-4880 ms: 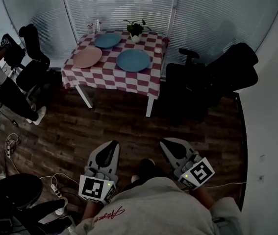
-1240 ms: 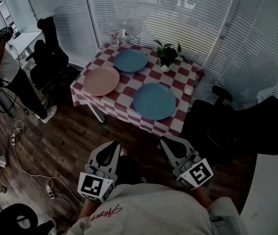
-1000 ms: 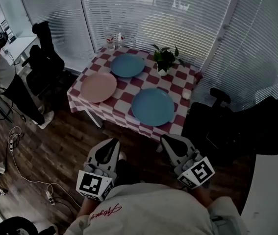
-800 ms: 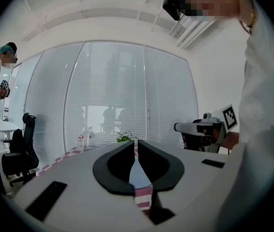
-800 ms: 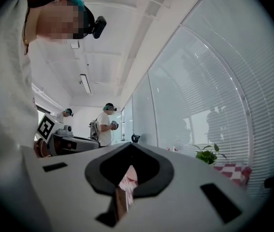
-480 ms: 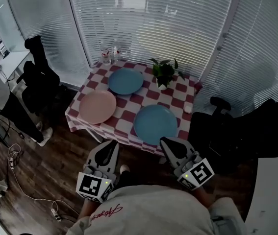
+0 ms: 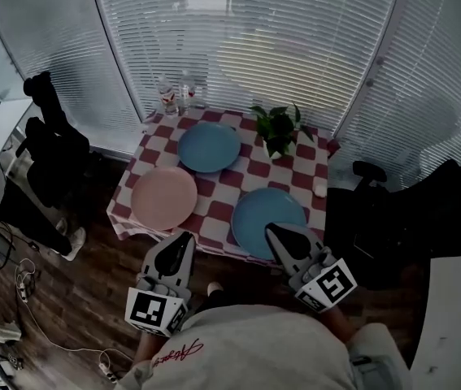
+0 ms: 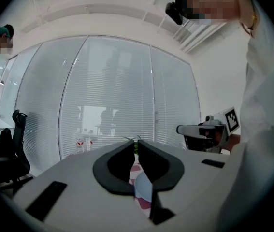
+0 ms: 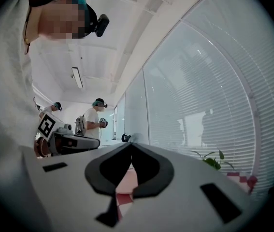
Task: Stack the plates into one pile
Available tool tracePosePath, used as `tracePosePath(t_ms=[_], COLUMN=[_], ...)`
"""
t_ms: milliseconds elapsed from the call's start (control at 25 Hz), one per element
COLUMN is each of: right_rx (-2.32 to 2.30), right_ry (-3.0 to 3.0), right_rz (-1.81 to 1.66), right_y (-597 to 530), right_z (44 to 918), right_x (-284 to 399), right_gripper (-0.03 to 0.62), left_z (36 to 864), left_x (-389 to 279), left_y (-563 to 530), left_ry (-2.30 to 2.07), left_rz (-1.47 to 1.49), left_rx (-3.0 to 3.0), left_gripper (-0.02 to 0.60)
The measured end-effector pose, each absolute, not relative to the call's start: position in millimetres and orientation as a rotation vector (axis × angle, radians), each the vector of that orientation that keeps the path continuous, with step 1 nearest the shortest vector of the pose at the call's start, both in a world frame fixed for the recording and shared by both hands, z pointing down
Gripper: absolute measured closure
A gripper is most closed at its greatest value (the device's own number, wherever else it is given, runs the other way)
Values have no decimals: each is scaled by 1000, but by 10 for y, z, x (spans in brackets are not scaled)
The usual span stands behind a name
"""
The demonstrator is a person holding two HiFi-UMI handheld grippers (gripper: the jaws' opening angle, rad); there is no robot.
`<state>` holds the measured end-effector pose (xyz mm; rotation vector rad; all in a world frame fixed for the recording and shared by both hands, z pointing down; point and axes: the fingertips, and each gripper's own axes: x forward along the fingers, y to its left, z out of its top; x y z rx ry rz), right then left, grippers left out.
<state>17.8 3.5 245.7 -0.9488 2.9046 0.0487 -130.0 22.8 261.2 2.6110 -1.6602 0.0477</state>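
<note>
- Both claws are pressed together and hold nothing: the left claw (image 7: 186,237) sits at lower centre-left of the head view, and the right claw (image 7: 272,229) is at lower centre-right, its tip over the near blue plate (image 7: 264,218).
- Nothing is stacked yet. The near blue plate, the pink plate (image 7: 163,197) to its left and the far blue plate (image 7: 209,146) above them all lie flat and apart on the checked counter (image 7: 250,169).
- The claws would have to part before they reach a rim. If they arrive still together, I'd expect them to shove a plate along the cloth.
- The near blue plate lies close to the counter's front edge, so a clumsy nudge could tip it onto the wooden floor (image 7: 92,299).
- A jaw working under a flat rim might snag the cloth and drag everything with it.
- The potted plant (image 7: 280,130) stands just beside both blue plates, and a plate carried across could clip it.
- A plate pinched only at its rim may sag or slip, and it could chip if set down hard.
- Hard to see:
  - The right claw covers part of the near plate's rim and the counter edge there.
  - Each claw's own view is mostly its own body and the window blinds (image 7: 254,31), with only slivers of plate and cloth visible past the tips.
  - I can't identify the small white thing (image 7: 320,188) at the counter's right edge.
  - The bottles or glasses (image 7: 175,96) at the far corner are too small to make out.
</note>
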Motion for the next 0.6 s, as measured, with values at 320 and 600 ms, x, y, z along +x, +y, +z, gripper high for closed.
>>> tracePosePath(t_ms=[320,600], right_rx=[-985,-1027], right_ry=[2897,2879], right_rz=[38,32], right_y=[-385,-661], right_z=[2452,2479], right_x=[-286,-561], right_gripper=[583,583], left_z=[2646,2649], left_x=[-1739,-2003], left_y=[-212,-498], left_ry=[-1613,-1579], left_rz=[64,82], left_rx=[2624,2644], left_gripper=[548,548])
